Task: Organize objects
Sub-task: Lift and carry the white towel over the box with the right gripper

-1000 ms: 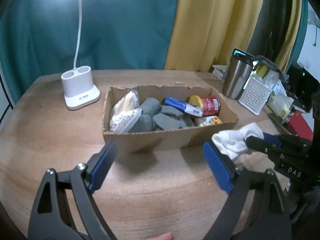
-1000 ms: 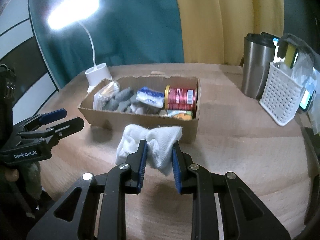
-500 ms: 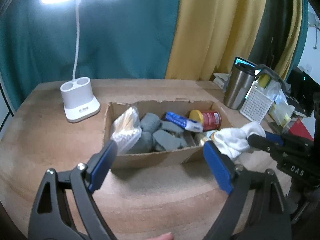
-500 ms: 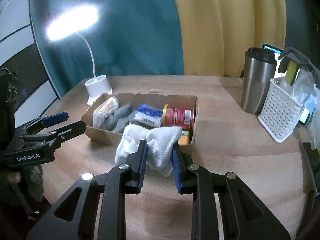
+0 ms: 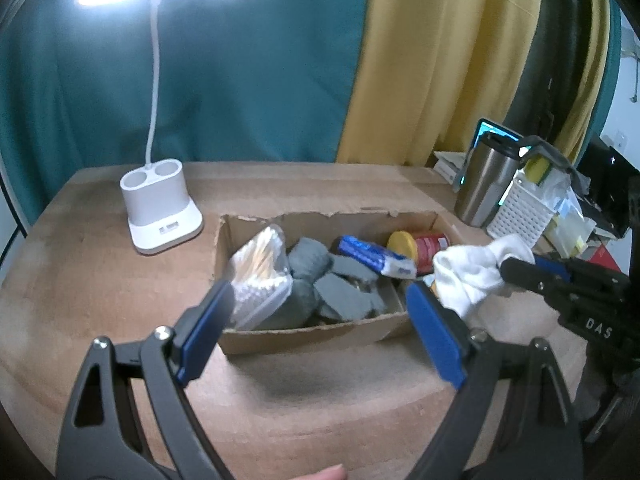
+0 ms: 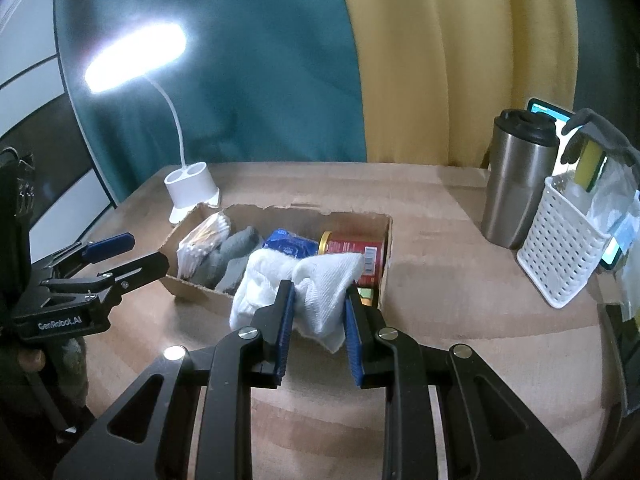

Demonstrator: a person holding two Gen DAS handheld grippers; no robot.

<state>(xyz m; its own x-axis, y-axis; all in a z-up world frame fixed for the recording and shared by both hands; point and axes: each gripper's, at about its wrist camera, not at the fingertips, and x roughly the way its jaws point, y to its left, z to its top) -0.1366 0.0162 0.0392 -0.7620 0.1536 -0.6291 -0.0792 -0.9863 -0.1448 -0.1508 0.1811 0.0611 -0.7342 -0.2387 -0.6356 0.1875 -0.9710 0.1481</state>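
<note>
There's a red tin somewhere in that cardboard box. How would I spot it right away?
Find the open cardboard box in the middle of the wooden table. At its right end, toward the steel tumbler, the red tin lies on its side. It is the only red, round thing there, beside a blue packet and grey cloths.

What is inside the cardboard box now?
Inside the cardboard box: cotton swabs, grey socks, a blue packet and a red can. Anything beneath them stays hidden.

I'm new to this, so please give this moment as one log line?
right gripper: shut on white cloth | left gripper: open | cloth near cardboard box
</note>
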